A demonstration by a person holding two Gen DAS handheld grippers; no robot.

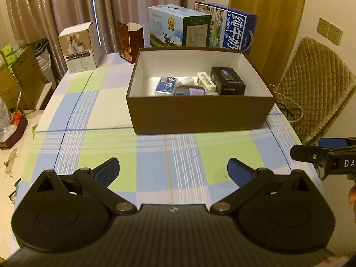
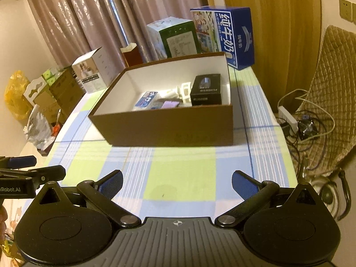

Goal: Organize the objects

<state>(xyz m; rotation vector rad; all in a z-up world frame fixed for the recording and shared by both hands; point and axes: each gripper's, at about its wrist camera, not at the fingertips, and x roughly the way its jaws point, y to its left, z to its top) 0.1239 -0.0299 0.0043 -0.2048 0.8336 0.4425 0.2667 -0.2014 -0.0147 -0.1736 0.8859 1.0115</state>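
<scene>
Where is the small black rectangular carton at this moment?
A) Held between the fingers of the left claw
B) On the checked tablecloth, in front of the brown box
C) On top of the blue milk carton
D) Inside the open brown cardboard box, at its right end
D: the small black rectangular carton sits inside the open brown cardboard box, at its right end; both claws are open and hold nothing.

White characters 纯牛奶 on the blue carton (image 1: 235, 31) at the far right, "nRobot.AI" on the left gripper (image 2: 13, 189), "DA" on the right gripper (image 1: 347, 163)
</scene>
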